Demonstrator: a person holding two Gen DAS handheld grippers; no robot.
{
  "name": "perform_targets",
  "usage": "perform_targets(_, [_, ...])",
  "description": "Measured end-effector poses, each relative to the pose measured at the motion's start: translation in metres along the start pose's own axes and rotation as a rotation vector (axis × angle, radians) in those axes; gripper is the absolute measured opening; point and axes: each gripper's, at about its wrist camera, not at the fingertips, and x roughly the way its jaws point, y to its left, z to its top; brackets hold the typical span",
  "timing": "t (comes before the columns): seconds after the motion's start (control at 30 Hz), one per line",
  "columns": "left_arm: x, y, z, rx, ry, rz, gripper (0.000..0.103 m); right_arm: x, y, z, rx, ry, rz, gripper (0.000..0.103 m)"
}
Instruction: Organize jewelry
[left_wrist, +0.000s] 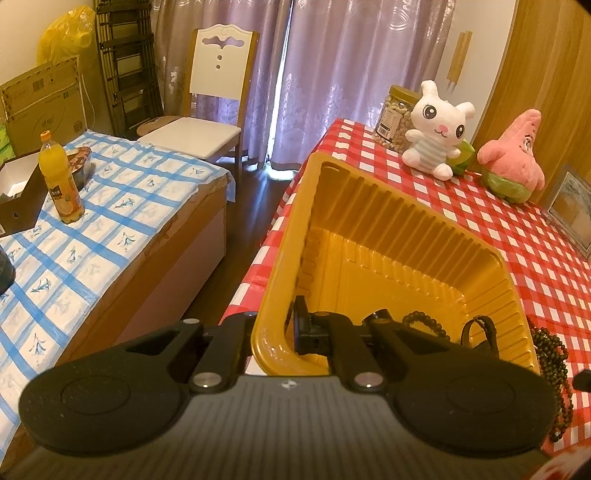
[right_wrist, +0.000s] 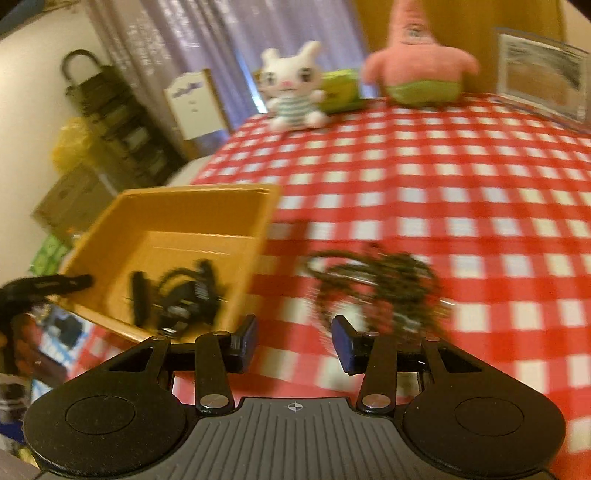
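Yellow ribbed plastic forms the tray (left_wrist: 373, 221), a thin, flexible-looking box whose near wall the left gripper (left_wrist: 275, 334) pinches, jaws closed tight on the rim, one finger outside and one inside. Inside the tray lie a small beaded bracelet (left_wrist: 424, 325) and a dark strap-like piece (left_wrist: 480, 332), tangled with other black items I cannot tell apart. Just right of the tray, on the glossy red-and-white checked tablecloth (right_wrist: 443, 177), a long string of small dark beads (right_wrist: 376, 280) lies in loose coils. The right gripper (right_wrist: 293, 343) hovers near the beads with jaws partly apart and empty. Pinching only one loop could let the rest trail, snag on the tray rim, or drag the light tray, and the slick beads may slip from the flat pads.
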Motion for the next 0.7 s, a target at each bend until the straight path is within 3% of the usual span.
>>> perform_targets(0.4, [-0.002,-0.001,0.002,0.004,-0.008,0.017,0.007,-0.016,-0.057,-0.011,0.020,-0.026,-0.150,0.044])
perform_targets(0.7, [-0.003,-0.006,0.002,-0.010,-0.011,0.046,0.008,0.009,-0.070,0.000,-0.049,-0.021,-0.168,0.028])
